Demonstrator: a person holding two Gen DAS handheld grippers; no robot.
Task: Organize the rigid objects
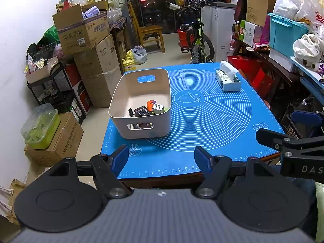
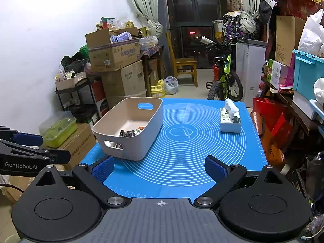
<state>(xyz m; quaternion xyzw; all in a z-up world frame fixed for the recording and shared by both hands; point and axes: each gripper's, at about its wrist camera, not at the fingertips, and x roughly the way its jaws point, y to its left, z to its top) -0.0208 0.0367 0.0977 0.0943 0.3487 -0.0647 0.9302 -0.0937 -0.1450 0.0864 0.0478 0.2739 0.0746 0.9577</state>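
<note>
Blue-padded fingers of the left gripper (image 1: 162, 158) stand apart with nothing between them, just short of the near edge of the blue mat (image 1: 212, 125). Likewise the right gripper (image 2: 159, 167) is spread wide and empty over that same near edge.

On the mat's left side sits the beige bin (image 1: 141, 125), holding a calculator (image 1: 142, 111), an orange piece (image 1: 150, 104) and a white plug (image 1: 158, 107) — the left wrist view looks down into it and tells these apart, while the right wrist view catches only a dark jumble behind the bin's wall. At the mat's far right corner is a tissue box (image 1: 227, 81). Between bin and tissue box the mat's ringed middle lies bare — wide room. Cardboard boxes (image 1: 95, 60) crowd close beside the mat's left edge, and red bags (image 2: 271, 121) its right.
</note>
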